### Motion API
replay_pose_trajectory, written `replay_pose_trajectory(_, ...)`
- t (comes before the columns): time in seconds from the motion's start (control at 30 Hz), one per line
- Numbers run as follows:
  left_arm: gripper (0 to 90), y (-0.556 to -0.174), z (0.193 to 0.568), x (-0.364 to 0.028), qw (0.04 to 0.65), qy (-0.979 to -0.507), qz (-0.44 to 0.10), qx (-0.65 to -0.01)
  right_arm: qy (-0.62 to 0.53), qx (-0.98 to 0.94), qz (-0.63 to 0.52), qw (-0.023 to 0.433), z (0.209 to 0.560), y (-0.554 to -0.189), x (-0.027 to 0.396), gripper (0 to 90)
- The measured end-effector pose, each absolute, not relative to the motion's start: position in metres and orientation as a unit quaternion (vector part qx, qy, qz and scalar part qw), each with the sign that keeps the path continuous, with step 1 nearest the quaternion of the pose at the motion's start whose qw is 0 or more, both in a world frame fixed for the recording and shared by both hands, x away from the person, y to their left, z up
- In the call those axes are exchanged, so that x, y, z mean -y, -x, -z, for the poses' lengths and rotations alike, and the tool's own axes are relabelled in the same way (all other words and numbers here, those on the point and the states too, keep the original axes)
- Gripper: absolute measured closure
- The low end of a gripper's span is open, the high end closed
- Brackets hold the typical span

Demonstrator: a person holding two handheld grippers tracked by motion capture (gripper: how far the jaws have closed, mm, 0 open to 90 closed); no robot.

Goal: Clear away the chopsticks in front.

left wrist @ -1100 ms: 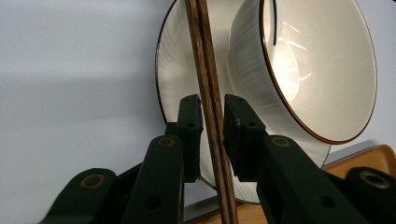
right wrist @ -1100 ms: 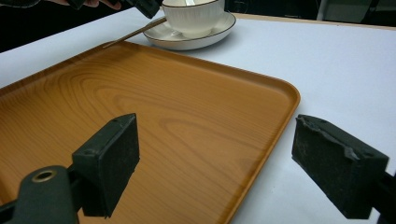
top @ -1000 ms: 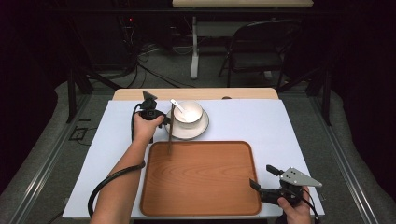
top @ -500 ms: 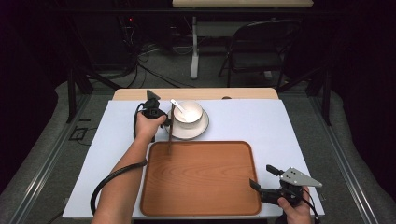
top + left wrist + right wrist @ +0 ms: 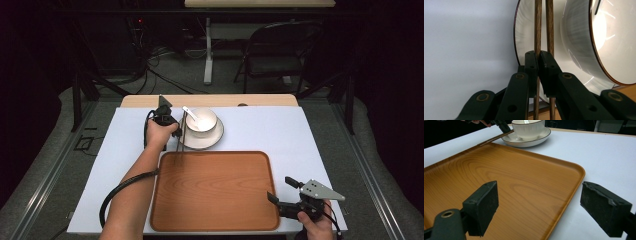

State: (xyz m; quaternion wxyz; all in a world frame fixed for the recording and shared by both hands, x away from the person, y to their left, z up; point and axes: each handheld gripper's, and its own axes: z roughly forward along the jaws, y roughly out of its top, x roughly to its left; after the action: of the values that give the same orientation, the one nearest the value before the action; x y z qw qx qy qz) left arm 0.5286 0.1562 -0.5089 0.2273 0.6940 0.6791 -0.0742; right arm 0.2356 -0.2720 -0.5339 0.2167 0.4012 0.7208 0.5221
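A pair of brown wooden chopsticks [image 5: 182,134] [image 5: 537,25] lies with one end on the rim of a white saucer [image 5: 210,141] [image 5: 524,32] and the other on the far edge of a wooden tray [image 5: 215,195] [image 5: 511,182]. My left gripper [image 5: 178,133] [image 5: 538,56] is shut on the chopsticks, its jaws having just closed on them. A white bowl [image 5: 201,121] [image 5: 579,37] with a white spoon [image 5: 190,114] in it stands on the saucer. My right gripper [image 5: 281,190] [image 5: 544,207] is held open over the tray's near right corner, with nothing between its pads.
A pale blue mat [image 5: 280,130] covers the table under the tray and the saucer. A folding chair [image 5: 280,50] and cables stand on the dark floor beyond the far edge.
My left gripper has edged slightly right against the saucer and closed on the chopsticks. The right gripper has stayed where it was.
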Motion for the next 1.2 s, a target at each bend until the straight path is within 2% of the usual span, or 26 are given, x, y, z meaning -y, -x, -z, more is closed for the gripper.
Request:
replay_pose_trajectory(0.6,85.0,-0.508,0.493,-0.185,0.263,-0.665,0.086,-0.694,-0.401,-0.721,-0.522,0.216,0.534,-0.235,0.271,14.6)
replay_pose_trajectory(0.67,85.0,-0.501,0.49,-0.187,0.269,-0.656,0.081,-0.7,-0.401,-0.721,-0.522,0.216,0.534,-0.235,0.271,14.6)
replay_pose_trajectory(1.2,85.0,-0.422,0.486,-0.214,0.306,-0.674,0.13,-0.66,-0.402,-0.72,-0.522,0.217,0.533,-0.235,0.271,14.7)
